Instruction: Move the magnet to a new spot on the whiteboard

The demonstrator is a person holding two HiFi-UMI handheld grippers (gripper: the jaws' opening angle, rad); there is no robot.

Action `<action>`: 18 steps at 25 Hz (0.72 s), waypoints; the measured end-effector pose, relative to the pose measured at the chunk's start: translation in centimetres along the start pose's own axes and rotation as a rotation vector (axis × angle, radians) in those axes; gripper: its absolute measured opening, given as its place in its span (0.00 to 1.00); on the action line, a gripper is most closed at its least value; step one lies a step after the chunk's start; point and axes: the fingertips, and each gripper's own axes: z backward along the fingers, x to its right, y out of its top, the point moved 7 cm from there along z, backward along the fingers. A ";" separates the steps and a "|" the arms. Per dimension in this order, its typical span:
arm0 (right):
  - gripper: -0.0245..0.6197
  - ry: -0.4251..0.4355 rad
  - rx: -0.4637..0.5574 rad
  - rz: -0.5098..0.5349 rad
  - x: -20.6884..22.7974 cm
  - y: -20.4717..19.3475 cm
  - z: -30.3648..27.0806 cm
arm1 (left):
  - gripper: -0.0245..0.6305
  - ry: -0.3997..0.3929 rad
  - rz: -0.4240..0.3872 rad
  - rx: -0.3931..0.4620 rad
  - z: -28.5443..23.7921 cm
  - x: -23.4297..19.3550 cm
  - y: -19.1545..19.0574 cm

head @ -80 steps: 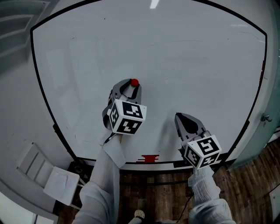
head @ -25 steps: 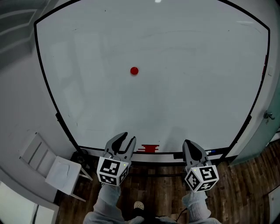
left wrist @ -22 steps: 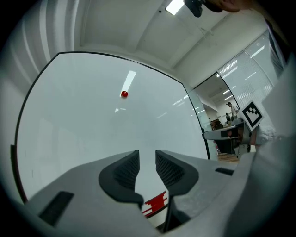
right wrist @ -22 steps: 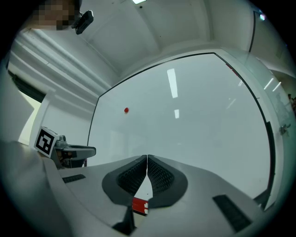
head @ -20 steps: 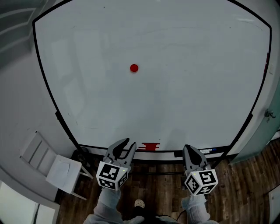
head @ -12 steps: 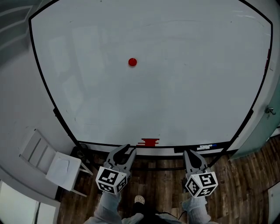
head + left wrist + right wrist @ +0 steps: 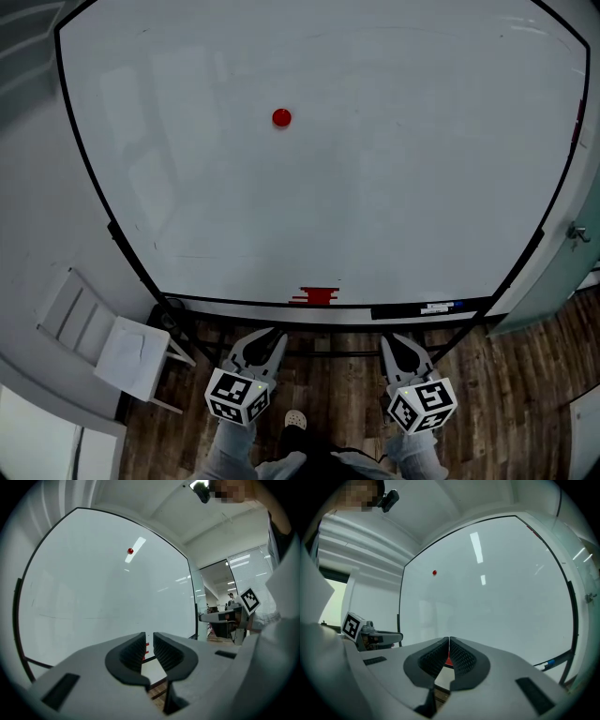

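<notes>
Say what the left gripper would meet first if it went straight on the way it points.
Probably the whiteboard's bottom ledge, near the red block seen through its jaw gap; depth is unclear, and it may pass just beneath. The left gripper has just been closing its jaws, with nothing between them.

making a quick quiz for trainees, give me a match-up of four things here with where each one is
Things
1 magnet
2 marker
3 right hand-held gripper
4 chair

Places
a on the floor, left of the board's bottom corner
b high on the whiteboard, left of centre
c below the board's bottom edge in the head view, jaws together, empty
d lying on the ledge under the board, right of centre

Pairs: 1-b, 2-d, 3-c, 4-a
</notes>
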 end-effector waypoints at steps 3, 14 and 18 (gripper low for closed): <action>0.08 0.019 -0.005 0.001 -0.8 -0.6 -0.1 | 0.09 -0.014 0.016 -0.010 0.3 0.3 -0.8; 0.08 0.035 -0.054 -0.026 -1.0 -3.0 0.7 | 0.05 -0.049 0.031 -0.072 1.2 1.5 -3.2; 0.08 0.033 -0.058 -0.033 -0.7 -3.2 0.9 | 0.05 -0.026 0.051 -0.041 1.2 1.4 -2.9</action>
